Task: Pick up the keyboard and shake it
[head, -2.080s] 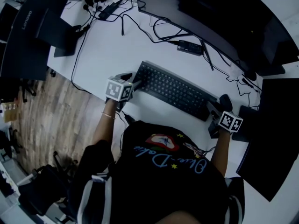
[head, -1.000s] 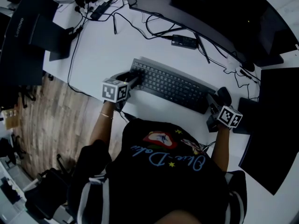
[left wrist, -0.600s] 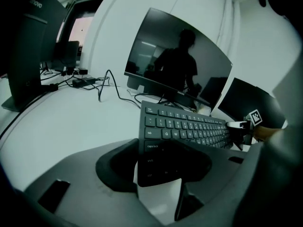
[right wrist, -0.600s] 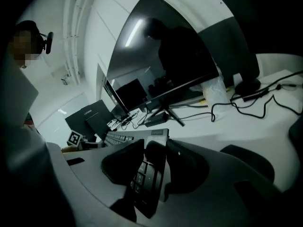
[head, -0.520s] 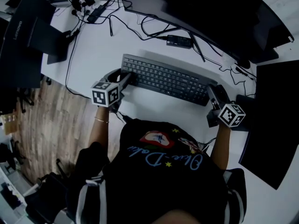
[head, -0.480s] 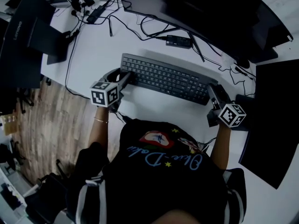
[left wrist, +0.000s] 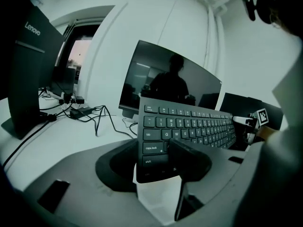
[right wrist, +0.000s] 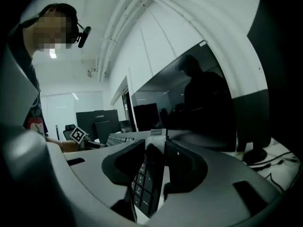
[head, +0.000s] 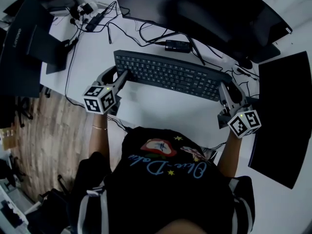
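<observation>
Over the counter [head: 161,112], my left fingers [head: 120,77] at 9 o'clock and right fingers [head: 224,92] at 3, which have just been closing tighter, clamp the keyboard [head: 170,74]; I should shake it level.

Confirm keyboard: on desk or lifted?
Lifted: left gripper and right gripper (its jaws just closed further) clamp the keyboard ends; desk shows beneath it.

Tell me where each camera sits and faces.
Head view: on the person's head, looking steeply down at the desk; shows torso, forearms, left gripper and right gripper holding the keyboard by its ends.
Left gripper view: on the left gripper, looking along the keyboard; own jaws grip its shift-key end.
Right gripper view: on the right gripper, looking back along the keyboard; own jaws, just closed further, pinch its numpad end.
Shared: both gripper views show the keyboard and the opposite marker cube.
</observation>
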`<state>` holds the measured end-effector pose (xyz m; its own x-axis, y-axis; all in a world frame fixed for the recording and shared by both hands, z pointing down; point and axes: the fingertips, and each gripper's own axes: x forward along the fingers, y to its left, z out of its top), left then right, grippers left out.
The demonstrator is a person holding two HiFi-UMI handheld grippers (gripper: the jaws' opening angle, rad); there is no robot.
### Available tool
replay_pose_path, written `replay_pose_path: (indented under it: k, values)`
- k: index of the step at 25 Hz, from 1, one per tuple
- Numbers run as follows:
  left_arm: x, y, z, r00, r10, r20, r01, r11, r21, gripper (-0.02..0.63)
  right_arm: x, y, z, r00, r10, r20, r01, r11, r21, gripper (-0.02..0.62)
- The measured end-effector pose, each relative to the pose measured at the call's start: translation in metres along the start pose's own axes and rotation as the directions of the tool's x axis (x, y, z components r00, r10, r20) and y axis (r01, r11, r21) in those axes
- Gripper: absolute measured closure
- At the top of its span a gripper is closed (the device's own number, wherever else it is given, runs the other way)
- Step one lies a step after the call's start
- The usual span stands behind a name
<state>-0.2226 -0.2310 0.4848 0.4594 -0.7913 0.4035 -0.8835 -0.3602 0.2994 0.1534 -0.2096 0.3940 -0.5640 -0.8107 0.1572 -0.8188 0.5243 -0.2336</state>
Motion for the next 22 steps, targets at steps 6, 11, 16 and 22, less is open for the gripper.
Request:
replay_pose_path:
  k: [6, 11, 16, 22]
  values:
    - [-0.004, -0.006, 0.016, 0.996, -0.044, 0.073, 0.045, 0.999, -0.006, 0.411, -0.014, 0.023, 0.039, 0.995, 0.030, 0.100, -0.016, 0.991, -0.136, 0.472]
    - [-0.003, -0.008, 0.029, 0.990, -0.075, 0.122, 0.076, 0.997, -0.006, 0.411, -0.020, 0.039, 0.063, 0.987, 0.046, 0.152, -0.009, 0.972, -0.237, 0.476]
    - [-0.002, -0.011, 0.039, 0.982, -0.096, 0.165, 0.096, 0.995, 0.005, 0.411, -0.027, 0.049, 0.079, 0.978, 0.076, 0.195, -0.013, 0.951, -0.310, 0.479]
    - [0.000, -0.012, 0.050, 0.972, -0.110, 0.206, 0.109, 0.994, 0.015, 0.411, -0.030, 0.062, 0.095, 0.966, 0.120, 0.229, -0.017, 0.913, -0.408, 0.482]
